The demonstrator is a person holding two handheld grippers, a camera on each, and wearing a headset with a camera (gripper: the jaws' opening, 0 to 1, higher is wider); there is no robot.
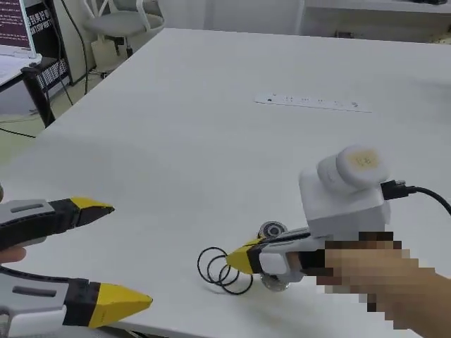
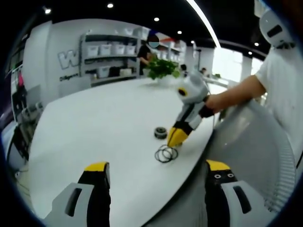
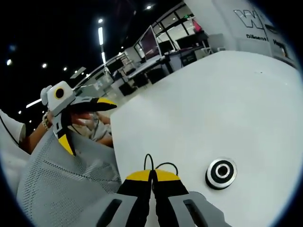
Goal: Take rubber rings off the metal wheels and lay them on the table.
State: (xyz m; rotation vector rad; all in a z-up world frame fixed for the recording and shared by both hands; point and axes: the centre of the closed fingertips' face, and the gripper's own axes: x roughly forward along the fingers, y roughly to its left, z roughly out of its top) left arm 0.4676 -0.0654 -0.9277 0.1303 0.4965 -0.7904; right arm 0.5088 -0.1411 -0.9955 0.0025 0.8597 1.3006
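The rubber rings (image 1: pixel 224 269) lie in an overlapping cluster on the white surface (image 1: pixel 211 141) near its front edge. The right hand-held gripper (image 1: pixel 239 260) has its jaws pressed together, its yellow tips touching the rings. In the right gripper view thin black loops (image 3: pixel 156 165) poke out just past the closed tips; whether one is pinched I cannot tell. A metal wheel (image 1: pixel 271 229) sits just beside that gripper. The left hand-held gripper (image 1: pixel 125 253) hangs wide open and empty, well apart from the rings.

Your left gripper (image 1: pixel 132 255) and right gripper (image 1: pixel 230 260) have yellow tips over black; rubber rings (image 1: pixel 224 271) are black, the table (image 1: pixel 211 141) plain white.
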